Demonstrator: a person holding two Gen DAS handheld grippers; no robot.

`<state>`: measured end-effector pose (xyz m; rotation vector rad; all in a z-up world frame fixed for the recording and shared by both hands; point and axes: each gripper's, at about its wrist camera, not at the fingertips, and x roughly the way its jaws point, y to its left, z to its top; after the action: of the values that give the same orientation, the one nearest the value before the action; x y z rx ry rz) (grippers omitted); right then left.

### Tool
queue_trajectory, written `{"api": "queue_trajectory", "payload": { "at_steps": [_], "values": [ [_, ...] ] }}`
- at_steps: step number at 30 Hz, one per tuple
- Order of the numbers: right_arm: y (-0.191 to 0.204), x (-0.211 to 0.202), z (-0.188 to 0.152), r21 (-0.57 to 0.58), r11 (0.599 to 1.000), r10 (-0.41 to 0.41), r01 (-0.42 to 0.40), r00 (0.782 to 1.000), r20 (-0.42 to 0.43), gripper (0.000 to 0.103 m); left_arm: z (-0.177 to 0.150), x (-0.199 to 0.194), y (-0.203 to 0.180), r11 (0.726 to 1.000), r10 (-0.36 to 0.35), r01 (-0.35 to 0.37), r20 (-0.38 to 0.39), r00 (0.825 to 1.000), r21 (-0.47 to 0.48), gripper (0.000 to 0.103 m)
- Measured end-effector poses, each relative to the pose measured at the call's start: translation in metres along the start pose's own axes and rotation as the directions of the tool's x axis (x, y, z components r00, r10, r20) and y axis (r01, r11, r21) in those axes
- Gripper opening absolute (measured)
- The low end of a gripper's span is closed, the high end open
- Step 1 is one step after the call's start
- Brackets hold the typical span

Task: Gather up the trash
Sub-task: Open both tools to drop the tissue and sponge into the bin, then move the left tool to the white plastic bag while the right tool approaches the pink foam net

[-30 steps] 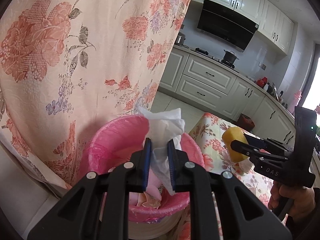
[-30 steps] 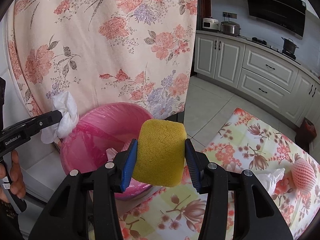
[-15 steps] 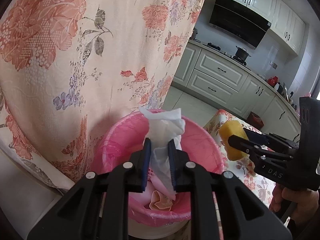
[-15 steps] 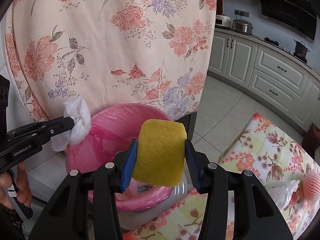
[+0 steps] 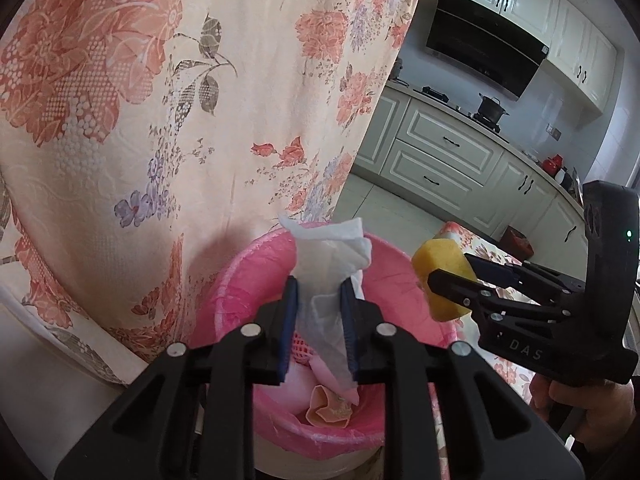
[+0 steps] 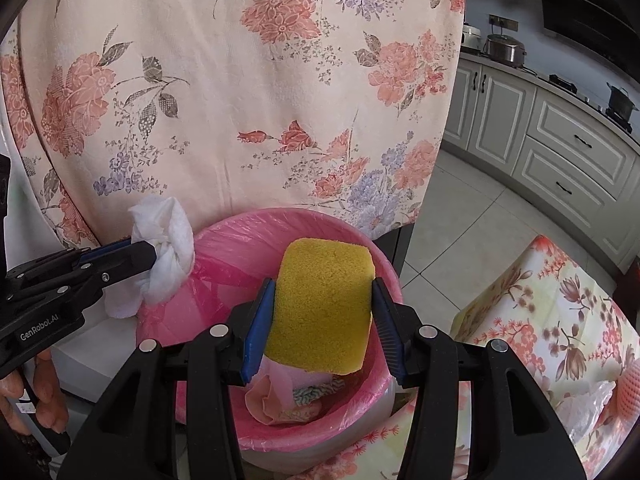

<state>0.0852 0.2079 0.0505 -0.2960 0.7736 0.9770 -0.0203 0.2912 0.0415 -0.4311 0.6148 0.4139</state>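
Observation:
A bin with a pink liner (image 5: 240, 280) (image 6: 280, 216) stands below both grippers. My left gripper (image 5: 318, 284) (image 6: 154, 256) hangs over its near rim. Its jaws are opening, and a crumpled white tissue (image 5: 328, 256) (image 6: 168, 240) still stands pinched between the blue pads. My right gripper (image 6: 323, 282) (image 5: 448, 270) hovers over the bin's mouth. Its jaws are opening too, with a yellow sponge (image 6: 324, 304) (image 5: 432, 256) touching both pads. Peach paper and other scraps (image 6: 272, 400) lie in the bin.
A floral cloth (image 5: 160, 120) (image 6: 240, 80) hangs right behind the bin. To the right is a table with a flowered cover (image 6: 560, 320) bearing a pink foam net (image 6: 630, 396) and a clear wrapper (image 6: 592, 404). Kitchen cabinets (image 6: 560, 140) lie beyond a tiled floor.
The right gripper carried the sponge from over the table edge to above the bin. The left gripper edged further over the bin, and its pads stand wider around the tissue.

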Motion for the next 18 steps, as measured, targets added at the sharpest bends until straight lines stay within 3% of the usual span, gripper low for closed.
{"api": "queue_trajectory", "payload": {
  "at_steps": [2, 4, 18],
  "values": [
    [0.000, 0.000, 0.000, -0.002, 1.000, -0.007, 0.007, 1.000, 0.004, 0.053, 0.000, -0.001, 0.000, 1.000, 0.003, -0.003, 0.003, 1.000, 0.001, 0.032],
    [-0.001, 0.000, 0.000, -0.002, 1.000, -0.010, 0.010, 1.000, 0.005, 0.065, 0.000, -0.003, 0.002, 1.000, 0.009, -0.009, 0.013, 1.000, -0.016, 0.049],
    [-0.029, -0.019, -0.020, 0.028, 0.998, -0.052, 0.051, 0.998, 0.020, 0.066, -0.005, -0.011, -0.015, 1.000, -0.006, 0.006, 0.023, 1.000, 0.000, 0.049]
  ]
}}
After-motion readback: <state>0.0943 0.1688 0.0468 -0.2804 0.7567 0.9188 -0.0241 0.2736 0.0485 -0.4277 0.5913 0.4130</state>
